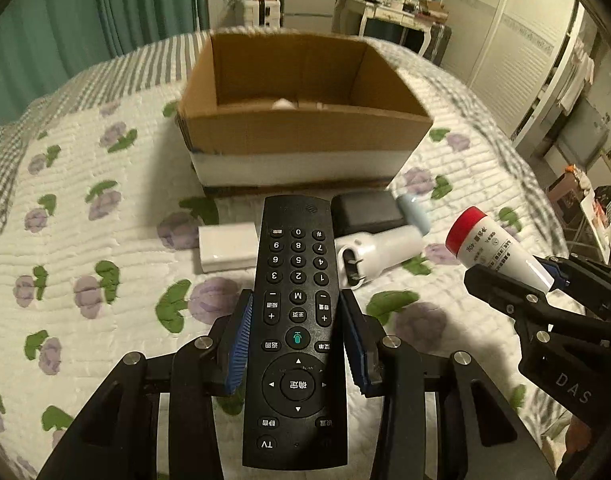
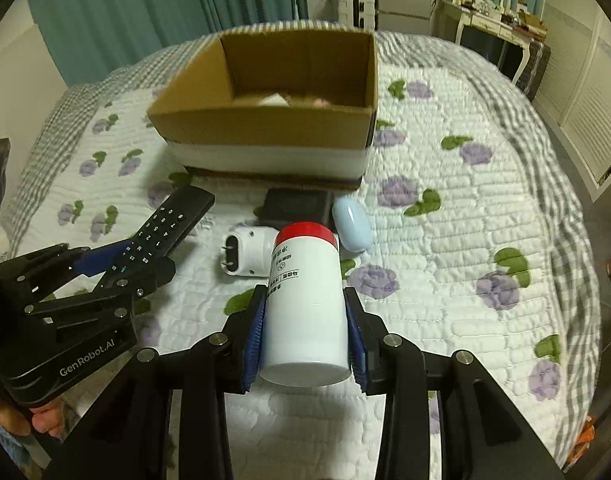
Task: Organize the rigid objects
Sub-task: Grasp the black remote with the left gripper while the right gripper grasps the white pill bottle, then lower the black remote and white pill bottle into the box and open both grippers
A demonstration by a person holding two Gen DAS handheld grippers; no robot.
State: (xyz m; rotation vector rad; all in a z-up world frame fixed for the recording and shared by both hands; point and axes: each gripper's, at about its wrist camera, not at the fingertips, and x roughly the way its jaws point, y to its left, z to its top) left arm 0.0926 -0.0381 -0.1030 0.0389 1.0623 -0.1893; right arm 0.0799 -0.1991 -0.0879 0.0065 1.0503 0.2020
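- Left tongs (image 1: 295, 344): black frame, blue pads, pinching a long black plastic remote control (image 1: 296, 320) by its two long edges, number keys at the far end; the remote is lifted clear of the bed.
- Right tongs (image 2: 305, 332): same make, pinching a white cylindrical plastic bottle with a red cap (image 2: 305, 300) across its body, cap pointing away; from the left wrist it sits at 3 o'clock, raised off the bed.
- Open brown cardboard box with a white band round its base (image 1: 305, 132): at 12 o'clock on the bed, pale items lying inside, too blurred to identify.
- White quilted bedspread with purple flowers and green leaves (image 2: 445, 240): carries everything below.
- Flat black rectangular case (image 2: 297, 206): just before the box front.
- Pale blue oval case (image 2: 351, 226): just beside the black case, at its 3 o'clock.
- White plug-in adapter with two metal prongs (image 2: 245, 254): near the black case, at its 7 o'clock.
- Small white rectangular block (image 1: 227, 248): at 9 o'clock of the remote's far end.
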